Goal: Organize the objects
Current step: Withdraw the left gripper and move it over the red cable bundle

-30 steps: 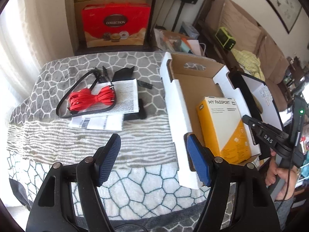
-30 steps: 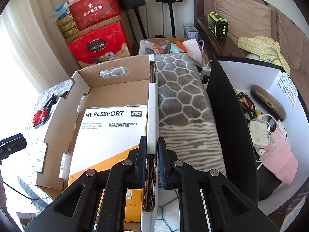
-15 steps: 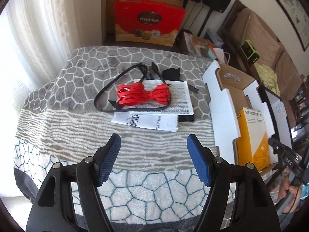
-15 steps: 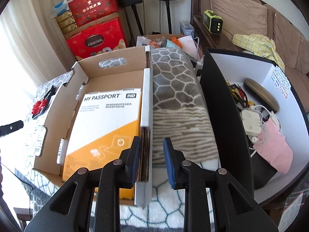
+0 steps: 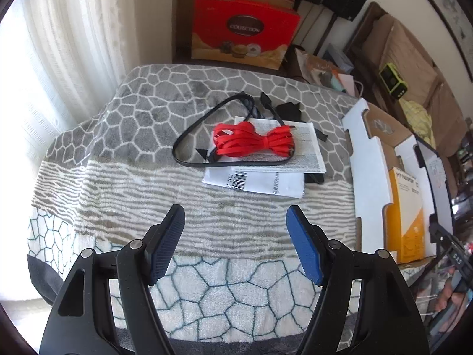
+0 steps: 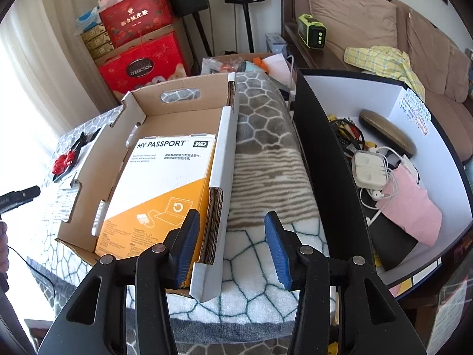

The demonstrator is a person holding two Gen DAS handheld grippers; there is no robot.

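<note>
A red cable bundle point(image 5: 254, 143) lies on white papers point(image 5: 266, 162) with a black cable point(image 5: 195, 130) looped around it, on the grey patterned blanket. My left gripper point(image 5: 235, 245) is open and empty, above the blanket in front of them. A cardboard box point(image 6: 227, 136) holds a yellow and white My Passport box point(image 6: 165, 183); both show at the right of the left wrist view point(image 5: 369, 171). My right gripper point(image 6: 232, 248) is open, its jaws either side of the cardboard box's near right wall without touching it.
A black and white bin point(image 6: 325, 153) to the right holds earphones, cables, a pink pouch point(image 6: 411, 204) and a glasses case. Red gift boxes point(image 5: 242, 38) and speakers stand beyond the table. A sofa stands at the far right.
My right gripper has opened and let go of the cardboard box's wall, backing off slightly. My left gripper has swung left from the box toward the red cable and papers.
</note>
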